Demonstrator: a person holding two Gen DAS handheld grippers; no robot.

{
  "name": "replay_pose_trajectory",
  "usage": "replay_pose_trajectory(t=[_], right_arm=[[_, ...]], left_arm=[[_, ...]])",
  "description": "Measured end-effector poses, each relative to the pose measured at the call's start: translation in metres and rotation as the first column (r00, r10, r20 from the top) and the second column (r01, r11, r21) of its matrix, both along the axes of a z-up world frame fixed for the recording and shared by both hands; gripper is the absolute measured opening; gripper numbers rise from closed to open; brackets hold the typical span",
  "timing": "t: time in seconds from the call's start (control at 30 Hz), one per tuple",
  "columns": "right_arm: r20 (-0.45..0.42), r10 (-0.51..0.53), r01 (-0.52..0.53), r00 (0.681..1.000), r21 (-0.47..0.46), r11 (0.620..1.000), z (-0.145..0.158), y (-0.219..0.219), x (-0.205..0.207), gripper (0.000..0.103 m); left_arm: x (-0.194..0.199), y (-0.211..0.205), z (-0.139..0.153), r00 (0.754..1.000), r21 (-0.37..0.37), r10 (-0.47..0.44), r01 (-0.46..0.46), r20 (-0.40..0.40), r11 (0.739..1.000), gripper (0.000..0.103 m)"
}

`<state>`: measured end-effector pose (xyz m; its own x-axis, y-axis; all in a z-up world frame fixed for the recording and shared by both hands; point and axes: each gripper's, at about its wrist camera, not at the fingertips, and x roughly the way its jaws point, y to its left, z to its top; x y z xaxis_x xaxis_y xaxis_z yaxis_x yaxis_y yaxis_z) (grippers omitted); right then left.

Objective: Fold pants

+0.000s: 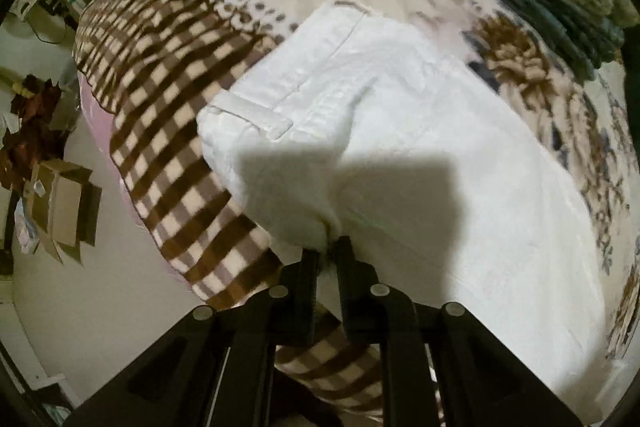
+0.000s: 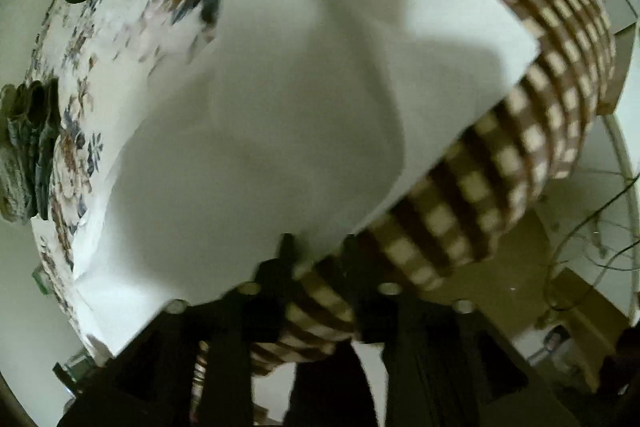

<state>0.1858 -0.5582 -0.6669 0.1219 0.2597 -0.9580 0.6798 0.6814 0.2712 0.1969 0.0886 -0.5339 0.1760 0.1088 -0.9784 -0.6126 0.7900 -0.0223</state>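
White pants (image 1: 400,131) lie on a bed covered by a floral and brown-checked blanket (image 1: 168,95). In the left wrist view the waistband with a belt loop (image 1: 256,115) points to the left. My left gripper (image 1: 326,251) is shut on a pinch of the white cloth near the bed's edge. In the right wrist view the pants (image 2: 280,115) fill the middle, lifted in a fold. My right gripper (image 2: 316,247) is shut on the pants' edge, over the checked blanket border (image 2: 480,179).
Folded dark green and grey clothes (image 1: 552,3) are stacked at the far side of the bed; they also show in the right wrist view (image 2: 28,147). Open cardboard boxes (image 1: 64,211) sit on the floor by the bed. Cables (image 2: 592,235) trail on the floor.
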Motion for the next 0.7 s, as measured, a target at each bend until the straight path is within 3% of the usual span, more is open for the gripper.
replay_pose_trajectory(t=[0.1,0.17,0.23,0.4,0.57,0.67,0.7], right_arm=[[0.077,-0.057,0.057,0.995,-0.009,0.998,0.026,-0.022,-0.008,0.049],[0.134,-0.125,0.130,0.983,-0.034,0.991,0.042,-0.047,-0.015,0.052],[0.159,-0.173,0.186,0.972,-0.067,0.980,0.050,-0.067,-0.010,0.054],[0.148,-0.151,0.179,0.977,-0.197,0.964,0.029,-0.126,0.039,0.063],[0.088,-0.099,0.114,0.991,-0.179,0.977,-0.010,-0.166,0.090,0.061],[0.116,-0.032,0.053,0.993,-0.191,0.980,-0.011,-0.160,0.096,0.012],[0.130,-0.002,0.030,0.992,-0.215,0.976,-0.005,-0.155,0.096,0.010]], left_arm=[[-0.008,0.003,0.012,1.000,-0.020,0.025,-0.025,0.005,0.999,0.030],[-0.012,0.003,0.019,0.999,-0.026,0.032,-0.031,0.031,0.999,0.061],[-0.011,0.000,0.024,0.999,0.004,0.025,-0.025,0.040,1.000,0.082],[0.002,-0.022,0.020,1.000,0.022,-0.020,0.020,0.004,1.000,0.083],[0.027,-0.075,0.027,0.991,0.072,-0.130,0.128,0.017,0.989,0.083],[0.042,-0.109,0.028,0.981,0.092,-0.196,0.193,0.015,0.977,0.083],[0.046,-0.119,0.027,0.977,0.090,-0.214,0.212,0.012,0.973,0.083]])
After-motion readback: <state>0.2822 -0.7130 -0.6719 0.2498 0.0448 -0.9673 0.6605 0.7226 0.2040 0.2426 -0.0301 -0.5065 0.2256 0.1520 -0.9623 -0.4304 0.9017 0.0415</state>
